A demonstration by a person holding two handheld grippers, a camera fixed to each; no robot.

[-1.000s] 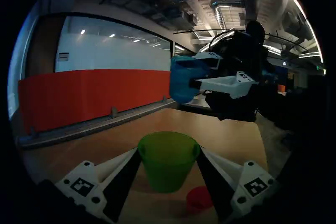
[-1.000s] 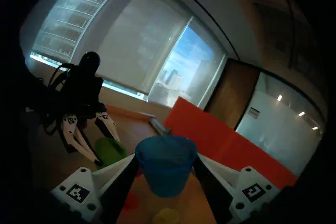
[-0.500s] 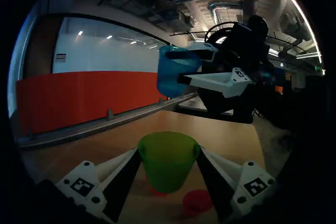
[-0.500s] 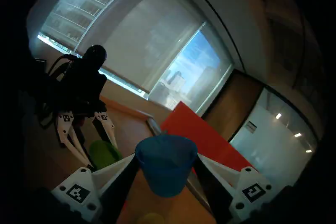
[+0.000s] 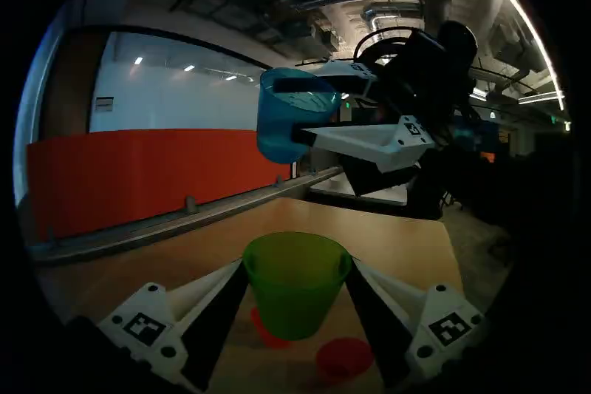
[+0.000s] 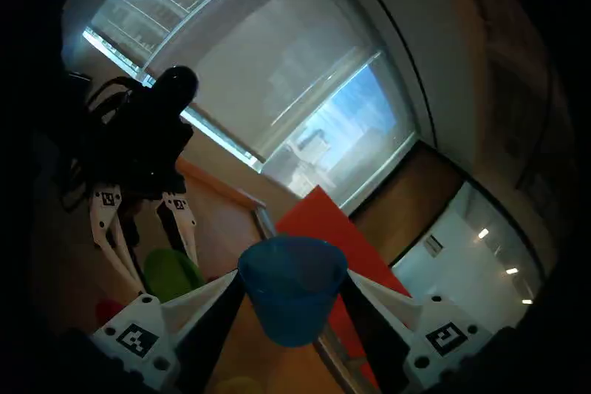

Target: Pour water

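Note:
In the left gripper view my left gripper is shut on a green cup, held upright just above the wooden table. Higher up and farther off, the blue cup hangs tilted in my right gripper. In the right gripper view my right gripper is shut on that blue cup. Below and to the left there I see the green cup between the left gripper's white fingers.
A red disc and another red piece lie on the table under the green cup. A red wall panel runs along the table's far side. Bright windows stand behind the person's dark hand.
The right gripper has risen and moved left toward the spot above the green cup, tipping the blue cup further. The left gripper and green cup have stayed still.

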